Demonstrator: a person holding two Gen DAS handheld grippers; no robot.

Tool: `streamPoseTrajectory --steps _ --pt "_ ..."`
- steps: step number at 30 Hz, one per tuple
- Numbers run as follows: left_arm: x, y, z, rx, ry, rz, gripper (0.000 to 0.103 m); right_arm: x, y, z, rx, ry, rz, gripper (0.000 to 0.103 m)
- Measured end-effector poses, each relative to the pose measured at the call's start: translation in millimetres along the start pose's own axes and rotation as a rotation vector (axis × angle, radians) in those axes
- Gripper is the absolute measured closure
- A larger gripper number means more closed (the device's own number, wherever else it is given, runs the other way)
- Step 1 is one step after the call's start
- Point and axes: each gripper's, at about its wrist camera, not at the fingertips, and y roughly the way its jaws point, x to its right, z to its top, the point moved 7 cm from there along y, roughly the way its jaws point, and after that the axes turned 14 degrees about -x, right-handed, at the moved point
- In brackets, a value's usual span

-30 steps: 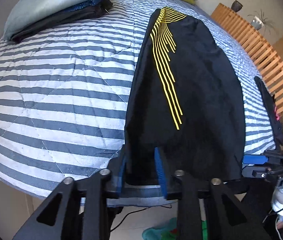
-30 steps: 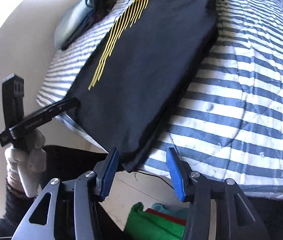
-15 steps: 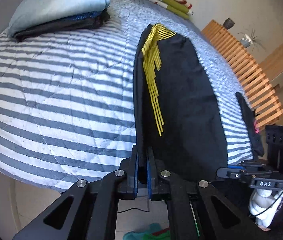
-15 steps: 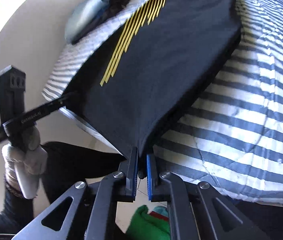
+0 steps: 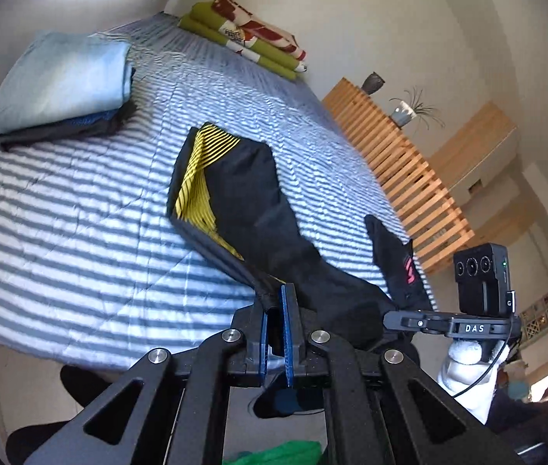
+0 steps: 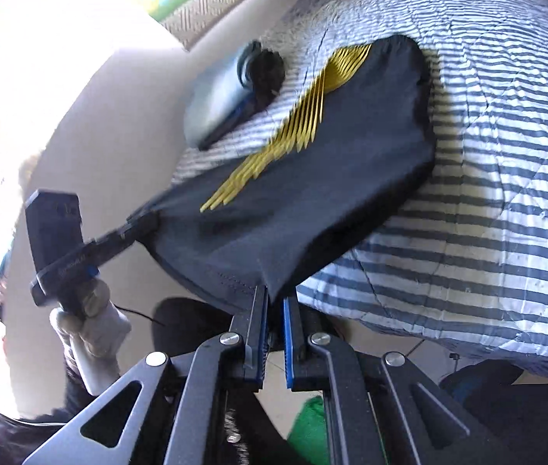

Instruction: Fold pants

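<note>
Black pants point(image 5: 235, 193) with yellow stripes lie lengthwise on a striped bed point(image 5: 60, 240). Their near end is lifted off the bed. My left gripper point(image 5: 275, 310) is shut on one corner of that near edge. In the right wrist view my right gripper point(image 6: 274, 310) is shut on the other corner of the pants point(image 6: 332, 178), and the cloth hangs taut between the two. The left gripper point(image 6: 146, 224) shows at the left of that view, clamping the hem, held by a gloved hand point(image 6: 88, 321).
A stack of folded clothes point(image 5: 64, 85) sits at the bed's far left. Another dark garment point(image 5: 397, 263) lies at the right bed edge. Green-red folded bedding point(image 5: 250, 38) lies at the head. A wooden slatted shelf point(image 5: 401, 178) stands right. Green cloth point(image 6: 308, 426) lies on the floor.
Both grippers closed on the near corners of the pants and then lifted them up and forward. The near half of the pants now hangs raised above the bed.
</note>
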Motion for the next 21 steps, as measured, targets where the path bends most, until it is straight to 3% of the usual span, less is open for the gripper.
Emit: streamPoseTrajectory --steps 5,10,16,21 --pt "5 9 62 0.022 0.003 -0.019 0.097 8 -32 53 0.098 0.044 0.031 0.097" --pt "-3 40 145 0.005 -0.021 -0.007 0.097 45 -46 123 0.143 0.153 0.057 0.097" --pt "-20 108 242 -0.036 -0.021 0.056 0.097 102 -36 212 0.149 0.253 -0.020 0.097" --pt "-55 170 296 -0.086 -0.074 0.090 0.097 147 -14 273 0.117 0.305 -0.075 0.097"
